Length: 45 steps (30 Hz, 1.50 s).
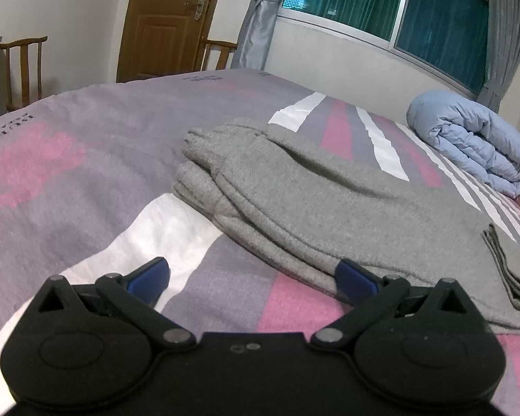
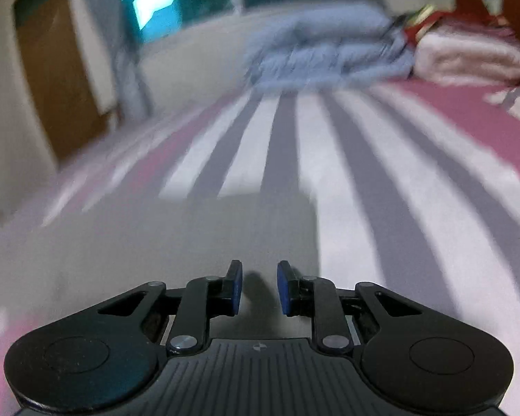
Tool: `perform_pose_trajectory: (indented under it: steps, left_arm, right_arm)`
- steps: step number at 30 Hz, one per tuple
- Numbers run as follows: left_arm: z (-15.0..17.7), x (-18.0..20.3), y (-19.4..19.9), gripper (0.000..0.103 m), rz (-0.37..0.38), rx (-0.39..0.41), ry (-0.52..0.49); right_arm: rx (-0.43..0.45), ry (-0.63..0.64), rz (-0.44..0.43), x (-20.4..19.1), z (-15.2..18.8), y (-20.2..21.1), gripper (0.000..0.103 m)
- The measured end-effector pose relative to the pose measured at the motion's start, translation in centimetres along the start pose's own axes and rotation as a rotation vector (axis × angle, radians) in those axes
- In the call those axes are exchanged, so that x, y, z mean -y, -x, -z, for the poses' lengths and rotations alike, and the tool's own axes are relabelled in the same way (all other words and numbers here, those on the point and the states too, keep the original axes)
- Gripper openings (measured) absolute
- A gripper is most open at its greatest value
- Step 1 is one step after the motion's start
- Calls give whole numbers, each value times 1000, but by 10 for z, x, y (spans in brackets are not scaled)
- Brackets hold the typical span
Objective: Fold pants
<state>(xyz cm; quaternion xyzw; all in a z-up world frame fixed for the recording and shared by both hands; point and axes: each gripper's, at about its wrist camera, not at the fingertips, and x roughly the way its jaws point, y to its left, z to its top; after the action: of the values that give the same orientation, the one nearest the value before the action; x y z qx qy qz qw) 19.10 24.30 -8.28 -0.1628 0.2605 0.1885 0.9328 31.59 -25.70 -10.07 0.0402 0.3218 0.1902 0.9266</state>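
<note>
Grey sweatpants (image 1: 312, 204) lie folded lengthwise on the striped bed cover (image 1: 69, 173), cuffs stacked at the far left end. My left gripper (image 1: 253, 277) is wide open and empty, low over the bed; its right fingertip (image 1: 355, 279) sits at the near edge of the pants. In the blurred right wrist view, my right gripper (image 2: 259, 287) is partly open with a narrow gap and nothing between its blue pads, just above the grey pants (image 2: 156, 242).
A rolled blue quilt (image 1: 468, 142) lies at the bed's far right, also in the right wrist view (image 2: 329, 48), beside pink folded bedding (image 2: 468, 59). Wooden chairs (image 1: 24, 69), a door (image 1: 166, 17) and a window (image 1: 398, 7) stand beyond the bed.
</note>
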Motion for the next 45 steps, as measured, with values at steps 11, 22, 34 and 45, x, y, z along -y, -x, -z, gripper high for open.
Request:
perform_pose_trajectory:
  steps: [11,22,34,45]
  left_arm:
    - [3,-2,7,97,15,8,8]
    - [-14,-49,-22,76,338,-6,397]
    - [-28,-83,-94,72,517,1,605]
    - [-46,-20,-15,23,396,161,308]
  right_arm:
    - [134,-93,42,6,-1,44,22]
    - [95,-194,103,21,-2,35,38]
    - [110,-189,130,29,-4,17,43]
    - [163,-325,124,70,-6,44,44]
